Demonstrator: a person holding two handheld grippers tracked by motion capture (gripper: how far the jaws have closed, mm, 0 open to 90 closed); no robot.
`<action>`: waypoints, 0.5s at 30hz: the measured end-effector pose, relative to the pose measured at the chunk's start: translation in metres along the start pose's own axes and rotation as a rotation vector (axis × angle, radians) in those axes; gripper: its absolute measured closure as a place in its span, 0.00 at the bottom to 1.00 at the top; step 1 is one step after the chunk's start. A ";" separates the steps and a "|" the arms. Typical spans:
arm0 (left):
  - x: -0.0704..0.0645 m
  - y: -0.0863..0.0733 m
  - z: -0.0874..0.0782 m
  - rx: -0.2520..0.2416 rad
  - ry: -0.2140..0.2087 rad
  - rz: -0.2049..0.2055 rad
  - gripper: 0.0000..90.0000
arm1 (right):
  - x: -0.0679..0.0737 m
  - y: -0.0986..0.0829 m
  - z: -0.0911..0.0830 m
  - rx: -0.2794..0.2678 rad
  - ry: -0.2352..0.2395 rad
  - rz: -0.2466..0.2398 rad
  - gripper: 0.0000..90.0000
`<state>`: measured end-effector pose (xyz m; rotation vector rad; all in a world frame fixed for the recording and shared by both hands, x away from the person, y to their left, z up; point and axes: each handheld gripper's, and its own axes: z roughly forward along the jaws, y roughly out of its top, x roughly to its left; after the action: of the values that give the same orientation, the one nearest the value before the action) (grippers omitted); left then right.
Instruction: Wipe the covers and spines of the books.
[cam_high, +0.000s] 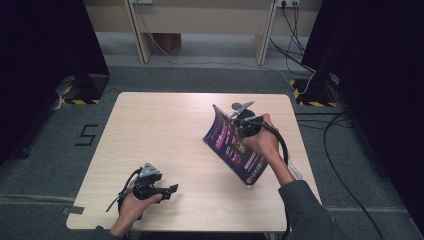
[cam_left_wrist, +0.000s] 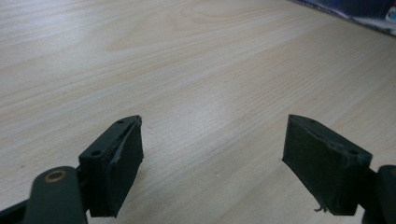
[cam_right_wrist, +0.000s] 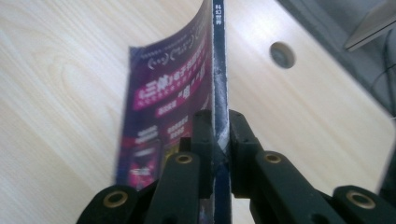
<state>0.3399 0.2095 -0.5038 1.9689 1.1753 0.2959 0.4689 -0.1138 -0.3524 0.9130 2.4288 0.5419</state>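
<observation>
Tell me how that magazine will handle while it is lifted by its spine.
Likely floppy: the magazine already curves while the right claw pinches its spine. Probably light, since one narrow pinch holds it up. Its glossy-looking cover may slip if the grip loosens.

The worktop (cam_high: 165, 130) is pale wood-grain laminate, smooth with a soft sheen. On it, the magazine (cam_high: 231, 145) has a glossy paper cover. Each hand-held gripper's pads (cam_left_wrist: 116, 168) look matt black rubber.

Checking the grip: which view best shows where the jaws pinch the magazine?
The right gripper view: the right gripper is shut on the magazine spine. The high view shows it lifted; the left gripper view catches its corner.
</observation>
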 end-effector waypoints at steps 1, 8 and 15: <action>0.000 0.000 0.000 -0.001 0.003 0.001 0.22 | -0.001 0.006 -0.004 -0.006 -0.016 -0.008 0.93; -0.001 0.000 0.000 -0.001 0.003 0.007 0.22 | 0.017 0.023 -0.006 0.059 -0.089 -0.142 0.93; -0.001 0.000 0.001 0.001 0.005 0.012 0.22 | 0.039 0.018 0.001 0.050 0.012 -0.150 0.93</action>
<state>0.3395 0.2080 -0.5039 1.9781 1.1677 0.3067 0.4530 -0.0740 -0.3559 0.7406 2.5064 0.4350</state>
